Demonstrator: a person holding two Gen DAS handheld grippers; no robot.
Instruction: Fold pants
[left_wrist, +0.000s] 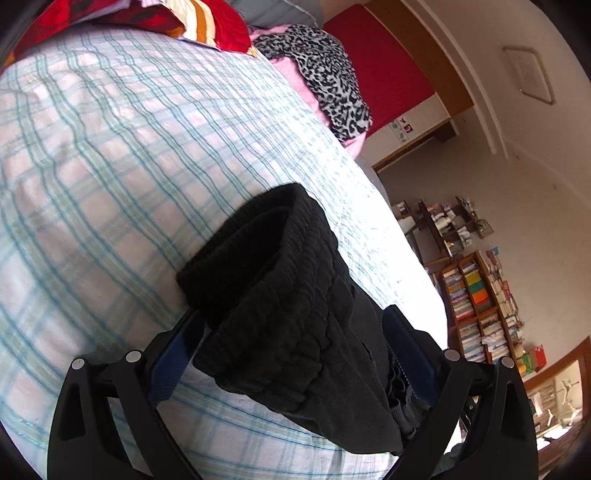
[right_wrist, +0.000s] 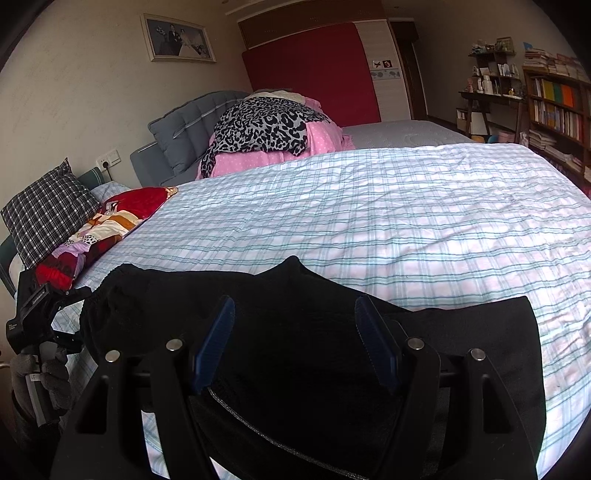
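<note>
Black pants (right_wrist: 295, 332) lie at the near edge of the bed (right_wrist: 369, 206), on the checked sheet (left_wrist: 110, 166), bunched and partly doubled over. My left hand-held gripper (left_wrist: 291, 354) has the ribbed waistband end between its blue pads (left_wrist: 177, 354); the cloth fills the gap and drapes over both, but I cannot tell whether the pads press on it. My right hand-held gripper (right_wrist: 295, 347) stands wide, its pads (right_wrist: 214, 343) apart over the dark cloth, nothing pinched that I can see. In the right wrist view my left device shows at the far left, in a grey-gloved hand (right_wrist: 55, 376), at the pants' left end. Leopard-print cloth (right_wrist: 266, 125) sits on a pink heap (right_wrist: 325, 140) across the bed; a checked pillow (right_wrist: 48, 210) lies at the left. Bookshelf (right_wrist: 557, 107) stands against the far wall.
</note>
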